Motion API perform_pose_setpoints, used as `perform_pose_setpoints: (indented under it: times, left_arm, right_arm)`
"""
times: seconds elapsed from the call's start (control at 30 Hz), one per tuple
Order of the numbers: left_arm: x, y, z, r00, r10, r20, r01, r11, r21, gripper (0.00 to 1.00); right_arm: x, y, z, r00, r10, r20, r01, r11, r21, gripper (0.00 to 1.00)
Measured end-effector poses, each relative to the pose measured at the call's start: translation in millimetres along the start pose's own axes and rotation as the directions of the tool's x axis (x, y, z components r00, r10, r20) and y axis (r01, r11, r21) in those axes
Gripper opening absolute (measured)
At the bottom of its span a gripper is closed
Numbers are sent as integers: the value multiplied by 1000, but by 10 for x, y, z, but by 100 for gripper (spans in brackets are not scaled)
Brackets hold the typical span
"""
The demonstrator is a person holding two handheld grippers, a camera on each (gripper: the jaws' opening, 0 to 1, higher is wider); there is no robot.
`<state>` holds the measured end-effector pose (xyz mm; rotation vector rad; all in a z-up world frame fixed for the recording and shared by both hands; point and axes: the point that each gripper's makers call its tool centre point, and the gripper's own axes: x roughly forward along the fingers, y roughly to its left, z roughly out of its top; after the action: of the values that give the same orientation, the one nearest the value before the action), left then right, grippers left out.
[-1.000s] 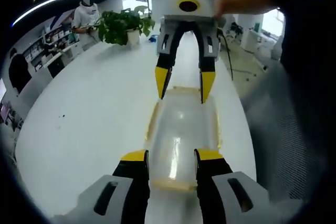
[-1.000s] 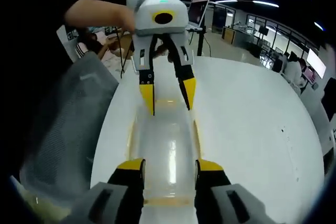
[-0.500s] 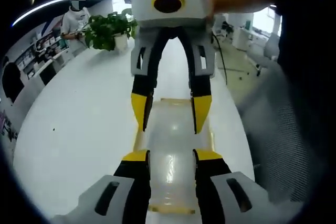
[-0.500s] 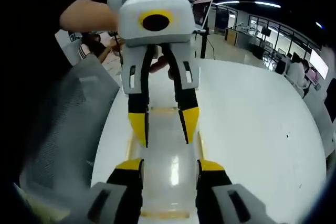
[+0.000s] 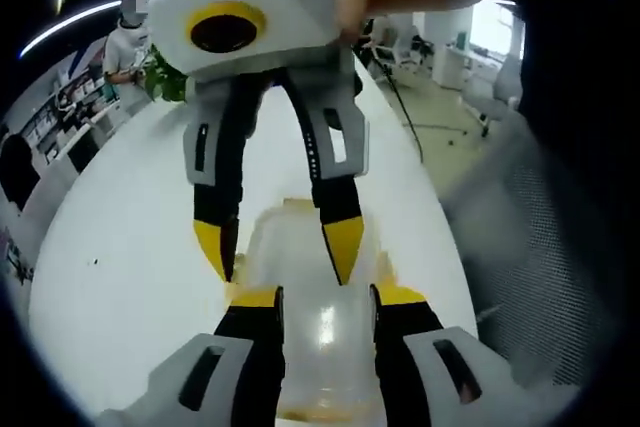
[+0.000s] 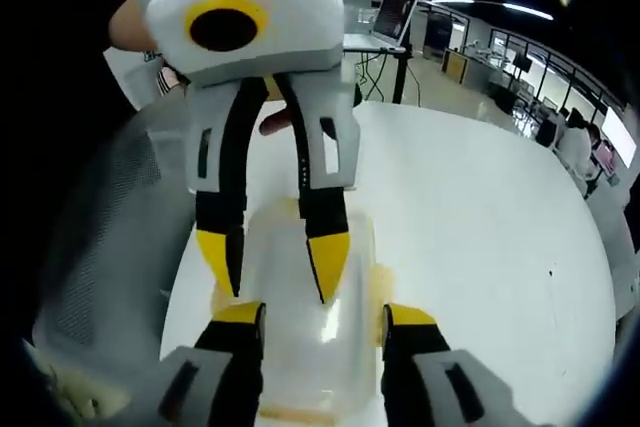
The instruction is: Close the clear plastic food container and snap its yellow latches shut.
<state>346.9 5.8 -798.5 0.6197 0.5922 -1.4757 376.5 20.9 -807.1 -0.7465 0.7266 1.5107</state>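
Observation:
A clear plastic container (image 5: 322,342) with yellow latches (image 5: 386,269) lies lengthwise on the white table (image 5: 110,247), lid on top. My left gripper (image 5: 328,297) stands open, its yellow tips just over the lid at the near end. My right gripper (image 5: 280,252), held by a hand, comes in from above and is also open, tips down over the container's far half. In the right gripper view the container (image 6: 300,352) shows a yellow latch (image 6: 385,282); the right gripper (image 6: 325,314) is open over it, and the left gripper (image 6: 272,262) faces it closely.
A potted plant (image 5: 160,72) and a standing person (image 5: 120,47) are at the table's far end. A grey mesh chair (image 5: 520,247) stands beside the table, also seen as the chair (image 6: 110,227). An open laptop (image 6: 385,17) sits beyond the table (image 6: 480,227).
The two grippers have drawn much closer together over the container, each looming larger in the other's view. Their tips now nearly meet above the lid. Jaw gaps look unchanged.

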Motion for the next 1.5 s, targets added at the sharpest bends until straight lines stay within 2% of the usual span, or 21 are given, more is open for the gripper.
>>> perform_pose_setpoints:
  times: [0.13,0.23,0.27,0.3,0.37,0.47,0.57,0.6,0.67,0.83,0.87,1.0,1.07,1.2,1.3,1.5]
  left_arm:
    - [-3,-51,-65,999,21,-30,-20,999,32,33]
    - [-27,-81,-53,999,41,-19,-41,999,35,33]
    - [-32,-87,-54,998,54,-19,-53,998,39,33]
    - [-44,-81,-64,997,77,-25,-75,995,65,35]
    - [-52,-79,-53,992,122,-26,-119,988,94,40]
    - [-11,-160,-101,992,121,-42,-117,988,100,41]
    - [36,-181,-248,985,136,-107,-122,984,129,45]
    - [51,-182,-204,986,146,-78,-132,977,166,48]
    - [54,-202,-212,985,155,-76,-145,982,123,53]
    - [60,-161,-232,975,202,-92,-182,964,195,49]
    - [58,-157,-228,974,209,-91,-189,964,189,47]
    - [48,-104,-210,971,227,-80,-212,964,163,43]
    - [54,-104,-215,969,231,-84,-214,961,175,43]
    - [77,-111,-240,967,237,-94,-208,945,252,44]
    - [72,-98,-234,967,235,-96,-207,948,240,43]
    - [91,-103,-236,957,268,-112,-234,941,245,42]
  right_arm:
    - [44,-46,-14,1000,17,-20,-17,1000,-4,53]
    - [75,-36,-47,998,57,-35,-56,998,22,57]
    - [82,-22,-73,996,71,-49,-70,997,27,57]
    - [87,-16,-50,996,85,-36,-84,996,40,57]
    - [89,-76,-64,995,82,-53,-80,996,41,61]
    - [112,-86,-81,991,110,-75,-106,992,61,63]
    - [130,-84,-108,985,146,-87,-138,986,97,63]
    - [128,-82,-116,984,154,-91,-143,983,114,63]
    - [134,-74,-113,982,163,-96,-152,982,108,63]
    - [136,24,-131,967,238,-86,-222,961,162,56]
    - [145,-19,-138,972,219,-89,-205,967,152,56]
    - [146,2,-126,971,225,-86,-210,965,157,56]
    - [150,-2,-129,970,227,-83,-212,964,159,55]
    - [157,1,-134,968,236,-79,-221,961,166,54]
    - [158,6,-132,966,243,-87,-226,960,167,54]
    - [165,11,-135,960,260,-100,-242,955,170,52]
